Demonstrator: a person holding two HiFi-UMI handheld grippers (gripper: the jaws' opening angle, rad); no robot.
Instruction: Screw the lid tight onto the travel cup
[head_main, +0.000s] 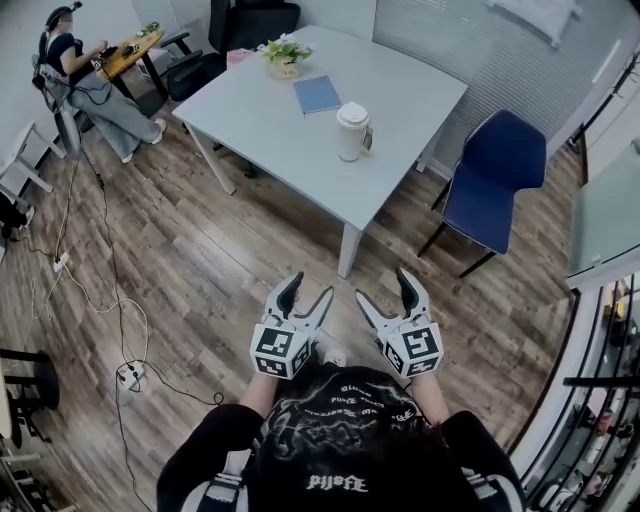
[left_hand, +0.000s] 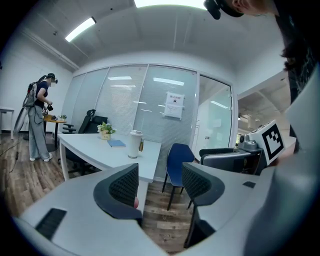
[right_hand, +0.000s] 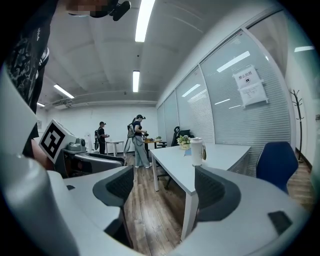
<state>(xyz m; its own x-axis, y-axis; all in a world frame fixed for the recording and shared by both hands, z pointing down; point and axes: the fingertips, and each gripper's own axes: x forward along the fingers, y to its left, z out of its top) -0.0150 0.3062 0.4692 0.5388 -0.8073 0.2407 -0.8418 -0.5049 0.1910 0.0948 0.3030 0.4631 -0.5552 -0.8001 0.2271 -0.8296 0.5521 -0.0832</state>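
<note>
White travel cup (head_main: 352, 132), lid on, stands upright on the bench (head_main: 400, 85). Left gripper (head_main: 310, 288) and right gripper (head_main: 384, 285) hang well short, jaws wide and empty. Only the right gripper view shows a second person (right_hand: 101, 137).

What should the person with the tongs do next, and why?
Probably walk up to the table and reach for the travel cup. The left tongs and right tongs are open and empty, out over the wooden floor, and the cup stands far off on the table, lid on top.
</note>
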